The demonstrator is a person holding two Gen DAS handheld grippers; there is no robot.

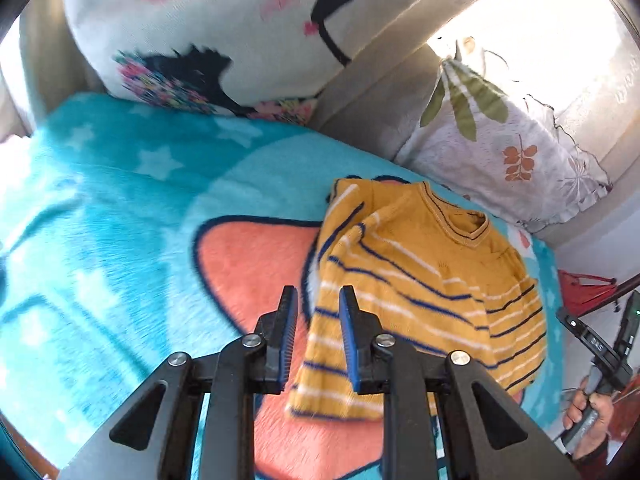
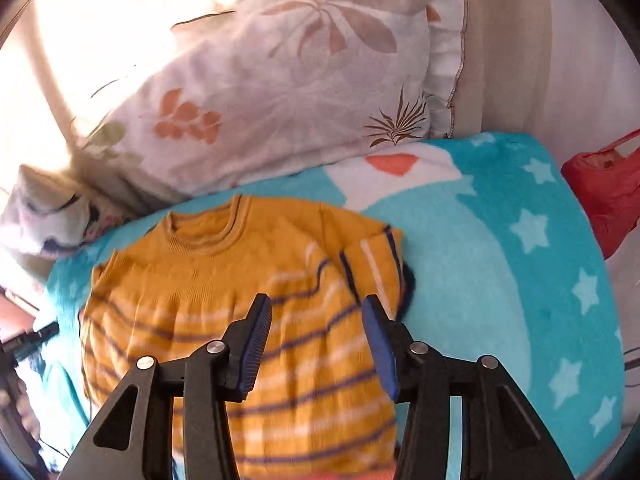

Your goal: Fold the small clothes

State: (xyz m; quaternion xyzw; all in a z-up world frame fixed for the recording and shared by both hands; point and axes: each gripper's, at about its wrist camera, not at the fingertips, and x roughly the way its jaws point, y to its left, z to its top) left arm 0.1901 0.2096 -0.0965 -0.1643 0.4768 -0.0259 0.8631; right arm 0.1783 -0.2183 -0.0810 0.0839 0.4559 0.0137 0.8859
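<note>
A mustard-yellow knit sweater [image 1: 424,276] with navy and white stripes lies flat on a turquoise star blanket [image 1: 120,208], neck toward the pillows. One striped sleeve [image 2: 376,264] is folded in over the body. My left gripper [image 1: 318,300] hovers over the sweater's left edge, its blue pads a narrow gap apart with nothing pinched between them. In the right wrist view my right gripper [image 2: 317,307] stands open above the striped body of the sweater [image 2: 224,280], not touching the cloth. A hand [image 1: 588,408] holding the right gripper's handle shows at the left wrist view's edge.
A cartoon-print pillow [image 1: 240,32] and a floral pillow [image 2: 280,80] lean on the beige sofa back [image 1: 380,92] behind the blanket [image 2: 500,264]. A red plastic bag [image 2: 604,192] sits past the blanket's right edge. The blanket bears a large coral patch [image 1: 256,264].
</note>
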